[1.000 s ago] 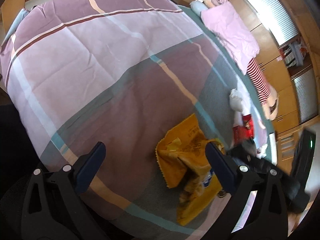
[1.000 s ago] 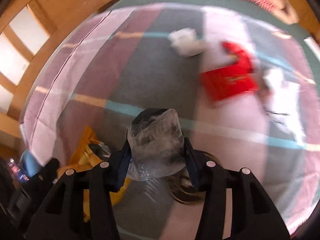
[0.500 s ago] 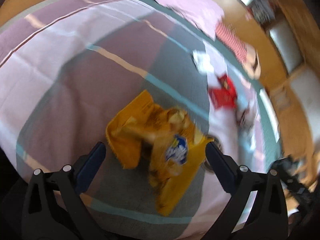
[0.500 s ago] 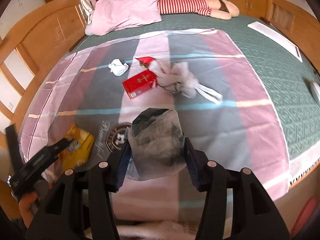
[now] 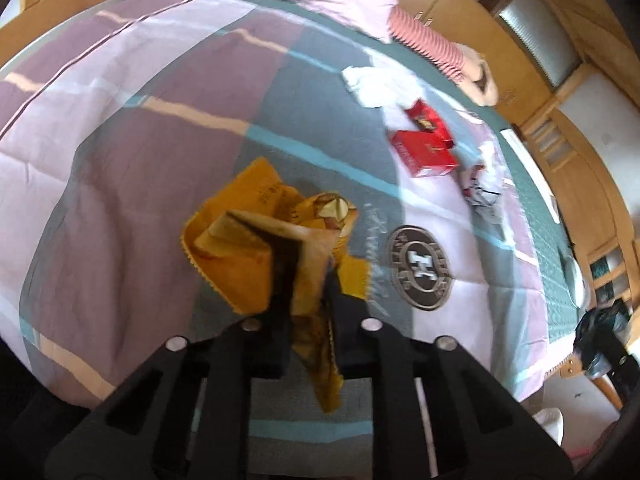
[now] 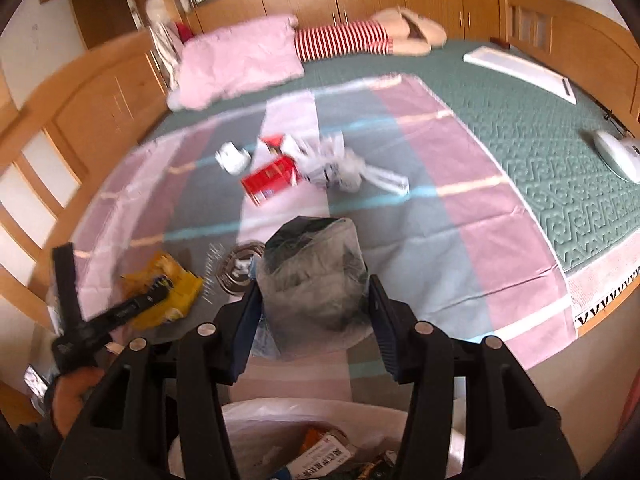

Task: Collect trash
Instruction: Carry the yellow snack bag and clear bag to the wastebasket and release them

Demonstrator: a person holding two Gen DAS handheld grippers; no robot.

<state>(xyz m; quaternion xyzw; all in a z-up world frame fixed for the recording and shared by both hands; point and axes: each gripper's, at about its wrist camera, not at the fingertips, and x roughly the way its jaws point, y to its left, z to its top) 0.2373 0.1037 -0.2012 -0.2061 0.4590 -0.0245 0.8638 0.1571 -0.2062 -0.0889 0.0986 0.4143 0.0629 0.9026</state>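
Note:
My left gripper (image 5: 306, 280) is shut on a crumpled yellow snack bag (image 5: 256, 248) on the striped bedspread (image 5: 120, 128); the bag also shows in the right wrist view (image 6: 164, 292) under the left gripper (image 6: 120, 312). My right gripper (image 6: 314, 292) is shut on a clear crumpled plastic bag (image 6: 312, 272), held above a trash bin lined with a white bag (image 6: 312, 440). A red box (image 5: 424, 148) (image 6: 272, 182), a white tissue wad (image 5: 360, 80) (image 6: 234, 160) and crumpled white plastic (image 6: 340, 164) lie on the bed.
A pink pillow (image 6: 240, 60) and a striped stuffed toy (image 6: 360, 38) lie at the head of the bed. The green mattress (image 6: 540, 128) extends right with a white device (image 6: 618, 154). Wooden bed frame (image 6: 80, 120) runs along the left. The bin holds wrappers.
My left gripper has moved onto the yellow snack bag and closed on it. My right gripper, still holding the plastic bag, has pulled back off the bed to above the trash bin.

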